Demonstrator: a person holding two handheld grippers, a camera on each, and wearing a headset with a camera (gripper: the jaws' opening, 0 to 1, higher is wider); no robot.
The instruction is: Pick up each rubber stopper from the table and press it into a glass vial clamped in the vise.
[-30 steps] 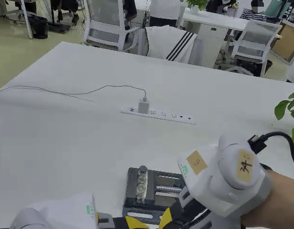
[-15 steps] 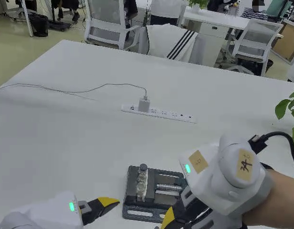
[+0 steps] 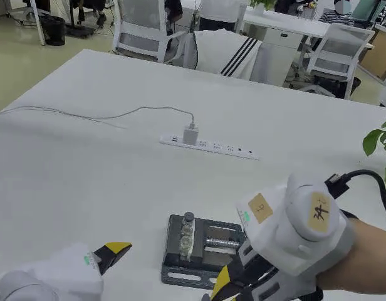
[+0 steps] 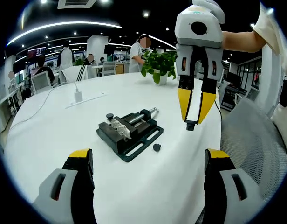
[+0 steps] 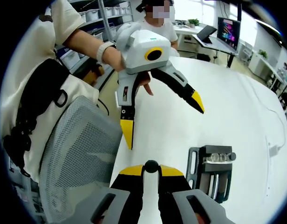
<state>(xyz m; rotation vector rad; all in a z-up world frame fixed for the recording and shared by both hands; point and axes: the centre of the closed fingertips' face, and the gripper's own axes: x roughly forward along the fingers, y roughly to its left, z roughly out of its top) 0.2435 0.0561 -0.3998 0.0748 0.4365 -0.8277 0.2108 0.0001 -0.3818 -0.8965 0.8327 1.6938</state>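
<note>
My right claw (image 5: pixel 151 170) is clenched on a black rubber stopper (image 4: pixel 191 125), which is pinched between the two yellow tips and pokes out just past them. My left claw (image 4: pixel 149 156) is released, its jaws spread wide with nothing between them. The two claws face each other over the near edge of the white table (image 3: pixel 86 163), well apart. Seen from my left claw, the right one hangs above the tabletop with its tips pointing down. The vise (image 4: pixel 134 136) lies flat on the table ahead of my left claw, a little left of its centre line. Along my right claw it sits ahead and off to the right of the tips. A short row of clear glass vials (image 4: pixel 120 125) is gripped between the vise's jaws. The capped vial (image 4: pixel 109 116), at the left end of that row as my left claw sees it, already carries a dark stopper. The stopper I hold is to the right of the vise from my left claw's side, apart from the vials and higher than them. A loose stopper (image 4: pixel 156 147) lies on the table just beside the vise, between it and my left claw. Beyond the vise and further left of my left claw is a white power strip (image 4: pixel 87 99) with a charger (image 4: pixel 78 96) plugged into it. A green plant (image 4: pixel 158 65) stands at the table's far side. A grey mesh chair (image 5: pixel 73 158) is close on the left of my right claw.
</note>
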